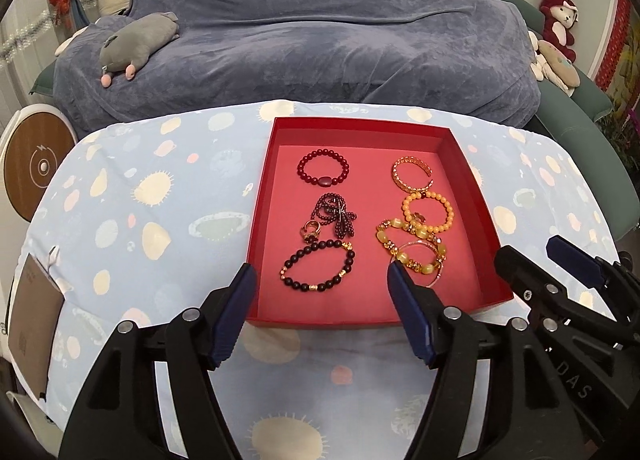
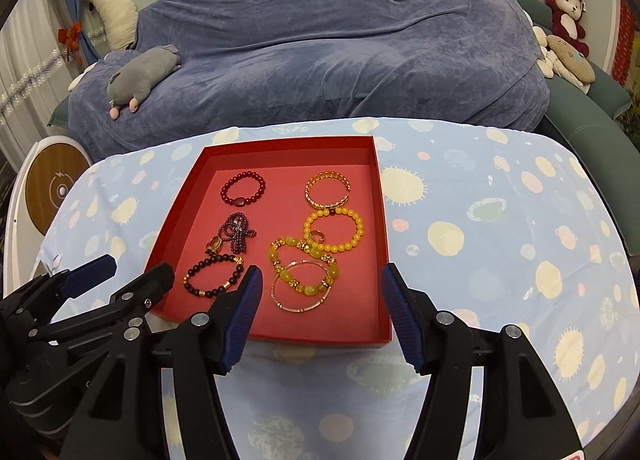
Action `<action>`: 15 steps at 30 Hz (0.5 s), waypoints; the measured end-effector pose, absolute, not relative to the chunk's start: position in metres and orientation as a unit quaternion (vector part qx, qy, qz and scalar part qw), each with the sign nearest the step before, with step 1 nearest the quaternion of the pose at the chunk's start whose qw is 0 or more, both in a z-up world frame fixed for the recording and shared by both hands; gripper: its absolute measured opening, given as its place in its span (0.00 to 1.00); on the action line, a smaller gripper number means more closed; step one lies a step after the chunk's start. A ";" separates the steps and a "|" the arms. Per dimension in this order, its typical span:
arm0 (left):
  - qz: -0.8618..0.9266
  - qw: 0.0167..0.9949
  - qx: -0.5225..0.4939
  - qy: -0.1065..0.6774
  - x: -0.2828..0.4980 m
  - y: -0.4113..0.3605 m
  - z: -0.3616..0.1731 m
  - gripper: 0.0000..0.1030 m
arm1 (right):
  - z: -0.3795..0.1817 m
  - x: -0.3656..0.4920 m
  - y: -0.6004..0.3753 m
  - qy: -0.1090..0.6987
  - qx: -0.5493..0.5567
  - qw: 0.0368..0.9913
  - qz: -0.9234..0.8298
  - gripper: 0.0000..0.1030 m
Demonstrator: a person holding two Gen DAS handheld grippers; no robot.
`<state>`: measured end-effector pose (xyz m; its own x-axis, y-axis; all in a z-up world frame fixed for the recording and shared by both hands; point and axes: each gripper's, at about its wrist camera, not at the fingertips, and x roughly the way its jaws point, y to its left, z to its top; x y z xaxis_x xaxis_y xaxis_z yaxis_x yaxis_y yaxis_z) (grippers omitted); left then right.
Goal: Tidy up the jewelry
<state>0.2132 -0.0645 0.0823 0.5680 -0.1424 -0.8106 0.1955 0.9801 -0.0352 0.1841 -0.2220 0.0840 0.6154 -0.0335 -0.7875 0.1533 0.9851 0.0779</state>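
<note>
Two columns of bracelets (image 1: 324, 174) fill the red box (image 1: 468, 184); both grippers' fingers (image 1: 240, 292) gape empty.

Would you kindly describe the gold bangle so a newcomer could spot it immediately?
Find the red tray on the spotted tablecloth. Reddish pieces fill its left column, yellow ones its right. The gold bangle is the farthest in the right column, the only open metal cuff there, not strung beads.

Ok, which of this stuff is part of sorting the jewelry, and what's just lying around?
Job:
red tray
dark red bead bracelet
gold bangle
yellow bead bracelet
black bead bracelet

Lying about:
grey plush toy
red plush toy
blue blanket
</note>
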 end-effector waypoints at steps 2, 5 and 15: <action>-0.092 0.886 0.031 0.454 0.204 -0.062 0.084 0.65 | 0.086 0.175 -0.220 0.434 0.068 0.897 -0.053 0.60; -0.087 0.887 0.033 0.451 0.191 -0.058 0.086 0.66 | 0.088 0.162 -0.216 0.433 0.063 0.898 -0.055 0.62; -0.068 0.892 0.035 0.446 0.153 -0.045 0.087 0.78 | 0.087 0.122 -0.212 0.429 0.067 0.898 -0.065 0.76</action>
<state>0.1526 -0.0451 0.0868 0.5922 -0.0901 -0.8007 0.1529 0.9882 0.0019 0.1222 -0.2122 0.0874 0.6233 -0.0597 -0.7797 0.1748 0.9825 0.0645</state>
